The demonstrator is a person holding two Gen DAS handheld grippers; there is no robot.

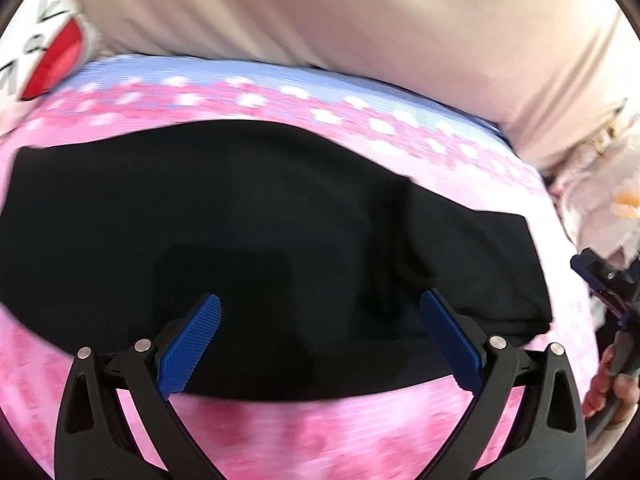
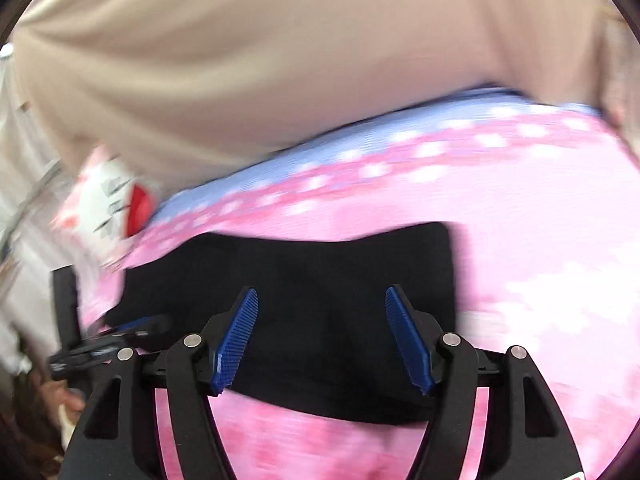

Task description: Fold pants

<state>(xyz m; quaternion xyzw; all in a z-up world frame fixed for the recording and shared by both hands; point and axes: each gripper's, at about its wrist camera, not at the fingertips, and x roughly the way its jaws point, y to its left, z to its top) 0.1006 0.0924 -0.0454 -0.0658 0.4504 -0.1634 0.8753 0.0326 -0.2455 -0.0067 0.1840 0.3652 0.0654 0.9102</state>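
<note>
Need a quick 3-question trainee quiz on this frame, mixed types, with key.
1. True or false: the left gripper is shut on the black pants.
2. The pants lie on: A) a wooden table B) a pink flowered sheet C) a tiled floor.
3. Fill in: behind the sheet stands a beige ___.

Key: 1 false, both it and the right gripper are open and empty. 2 B. 3 cushion.

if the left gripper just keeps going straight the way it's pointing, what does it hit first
Most likely the black pants lying on the pink bedspread. The open left gripper points right at them; depth is hard to judge.
</note>
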